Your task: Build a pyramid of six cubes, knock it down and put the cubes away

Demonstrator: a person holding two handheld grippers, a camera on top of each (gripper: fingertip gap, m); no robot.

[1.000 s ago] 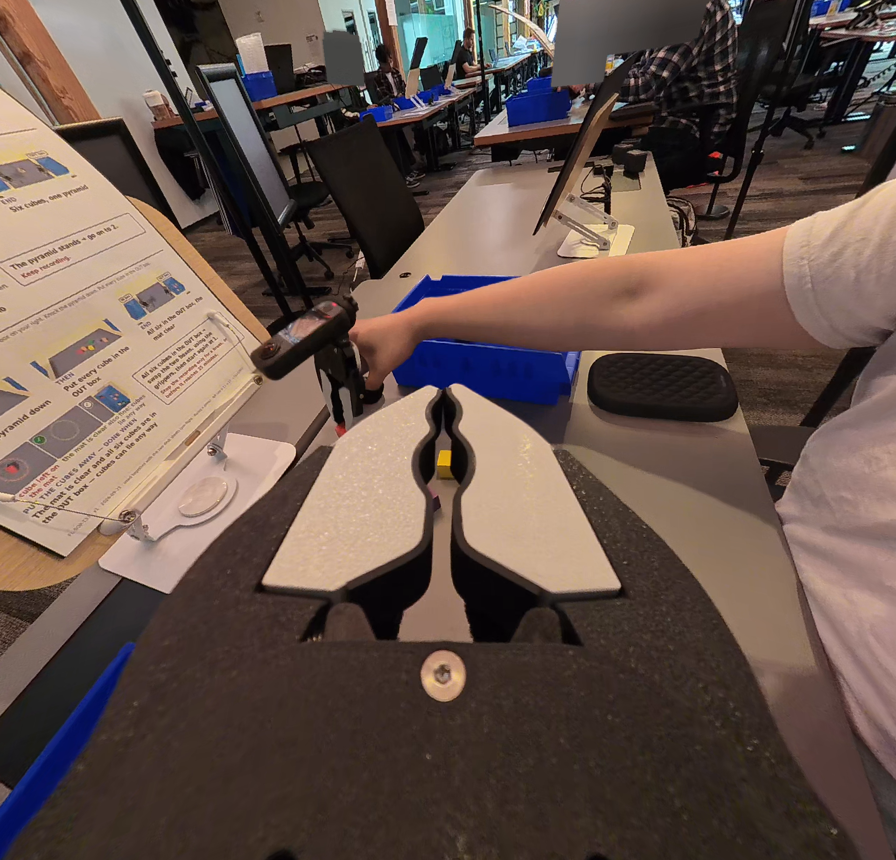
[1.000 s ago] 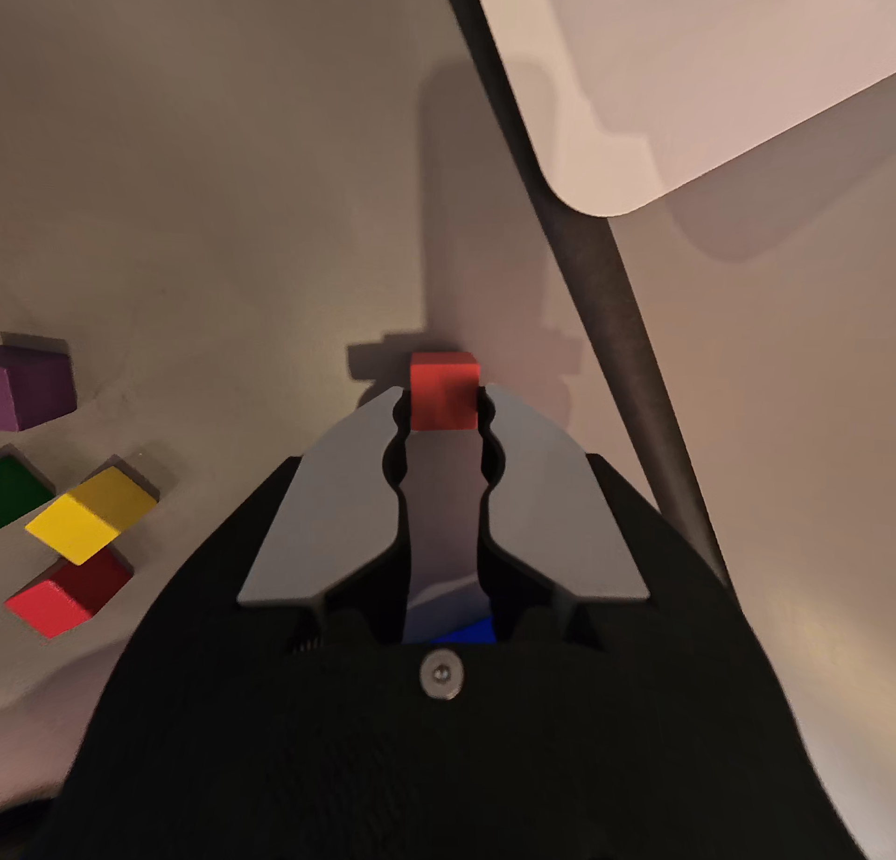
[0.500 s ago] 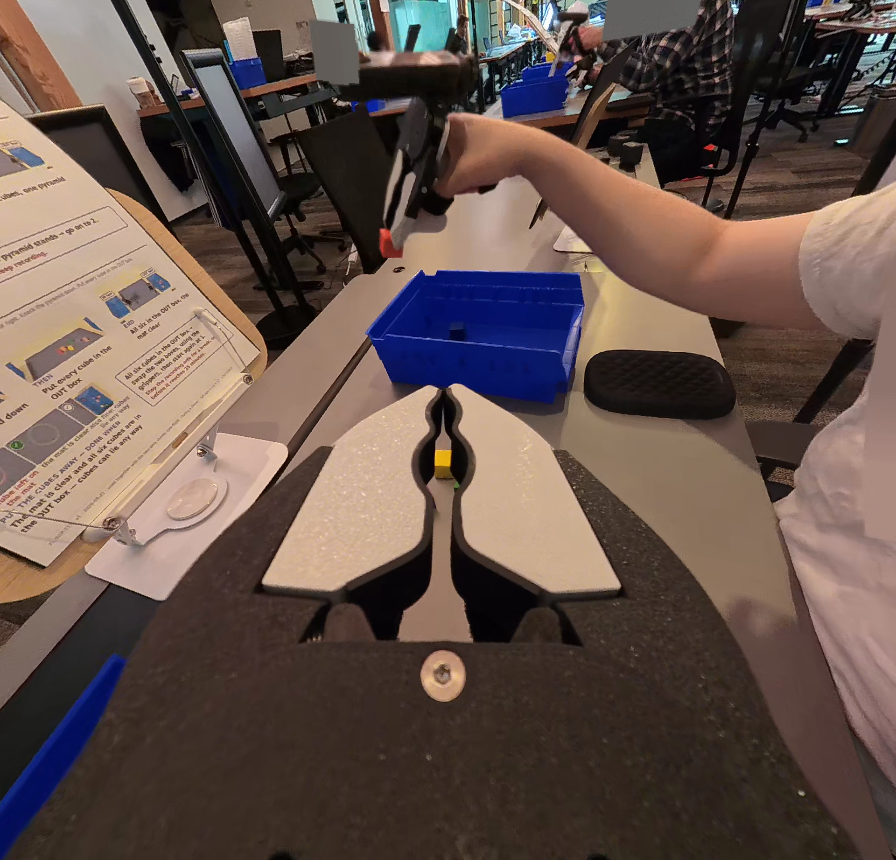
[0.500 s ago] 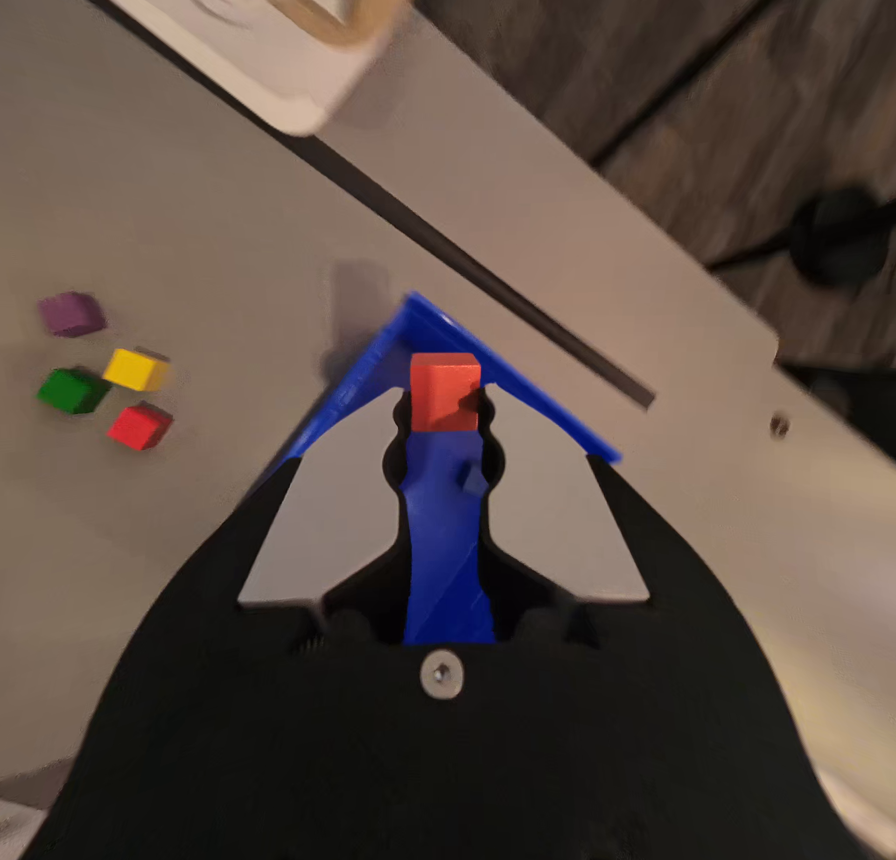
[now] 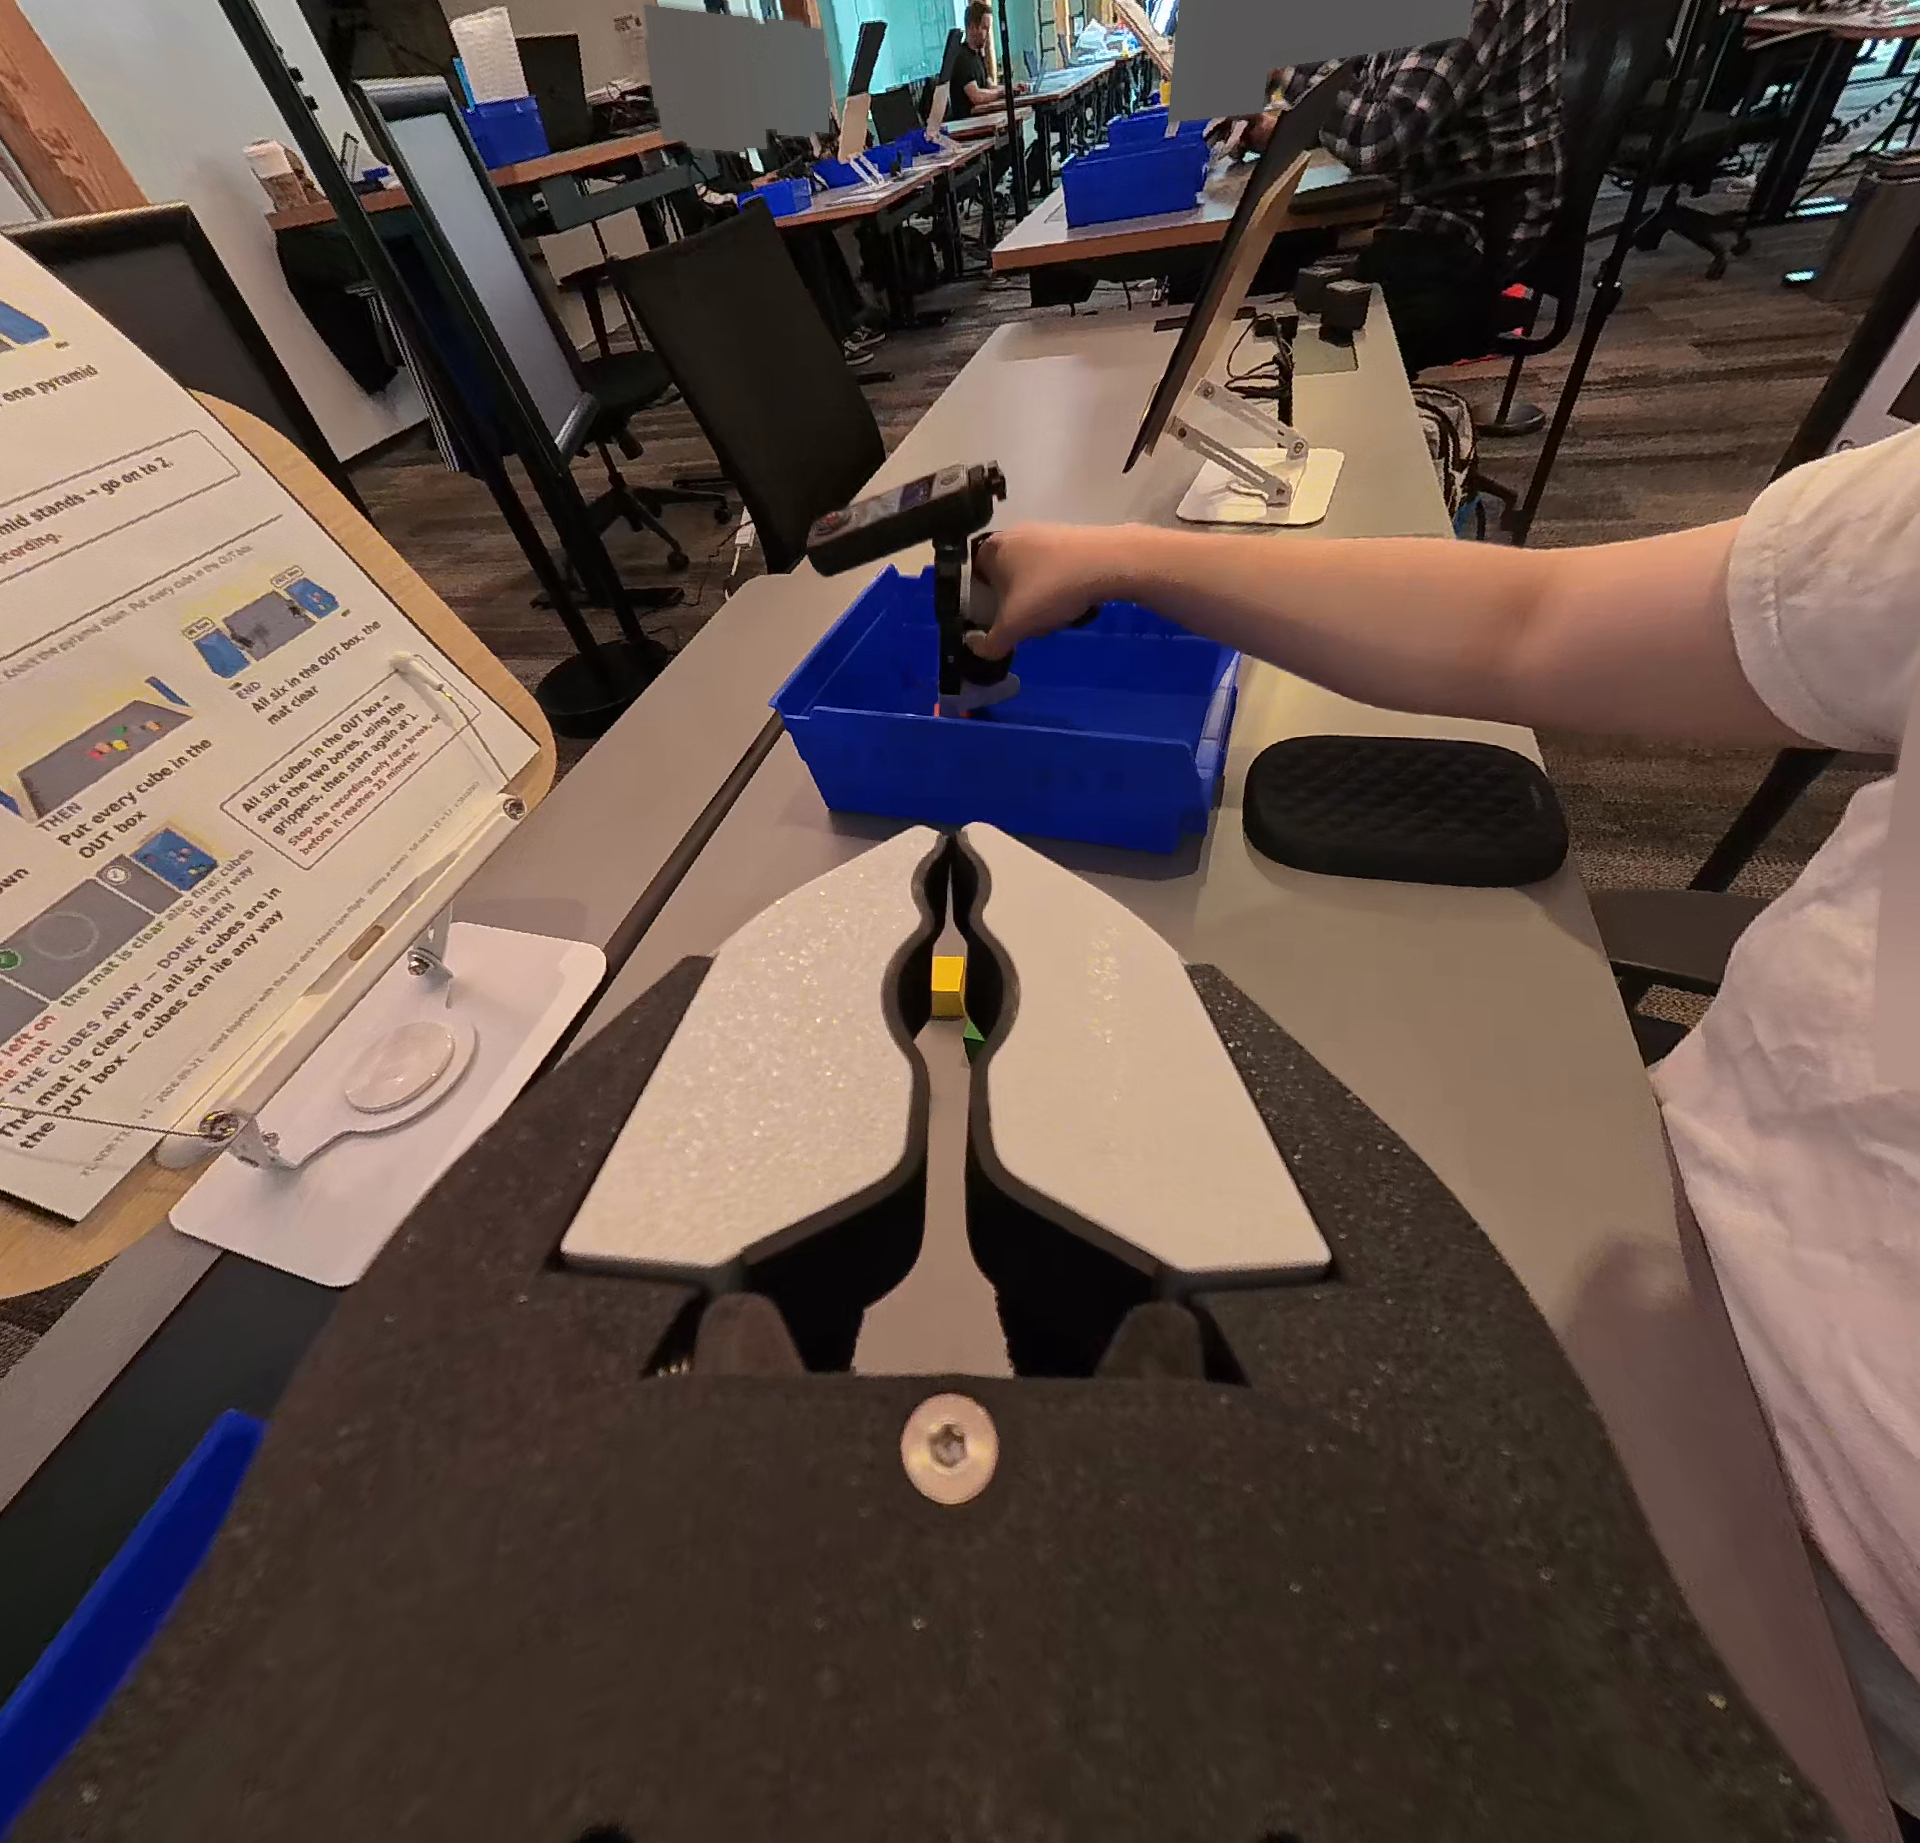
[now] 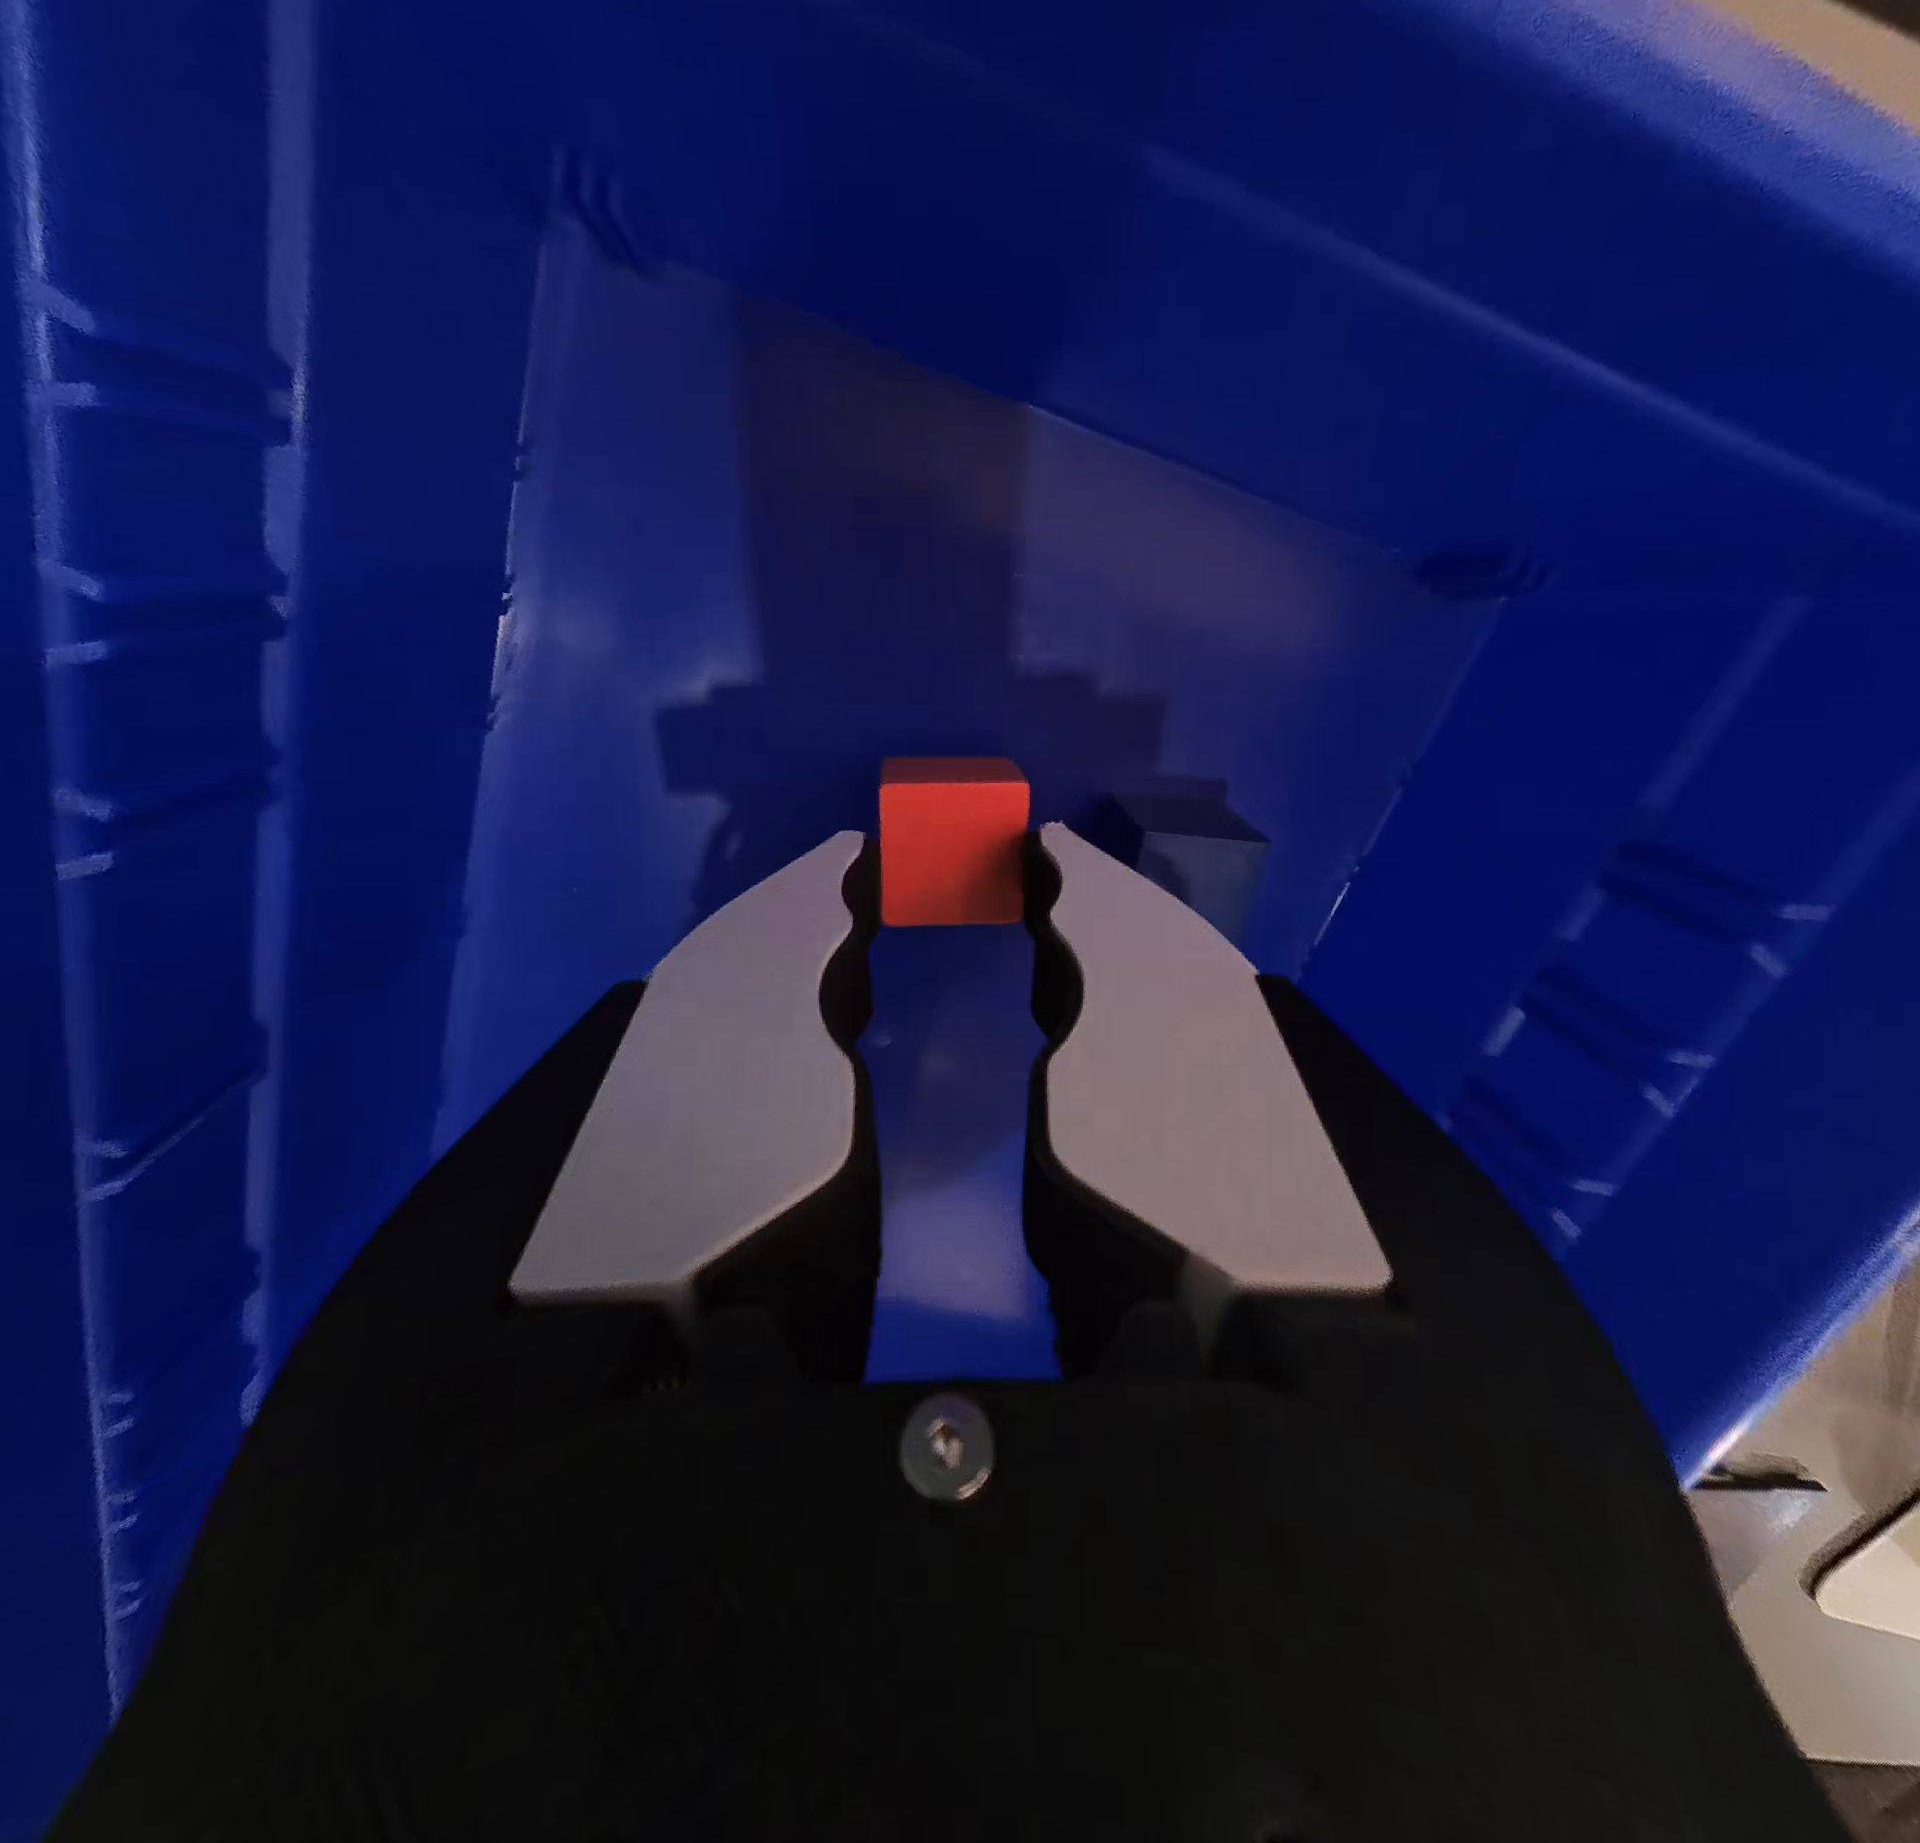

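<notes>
Red cube (image 6: 953,841) sits pinched at the tips of my right gripper (image 6: 953,863), low inside the blue bin (image 6: 1351,287). A blue cube (image 6: 1195,848) lies at three o'clock; releasing crooked could bounce mine off it. My left gripper (image 5: 951,863) idles nearly closed, empty.

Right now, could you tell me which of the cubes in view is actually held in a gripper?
The red cube, clamped between the right gripper fingertips inside the blue bin. The blue cube lies loose in the bin; the yellow cube sits on the table.
</notes>
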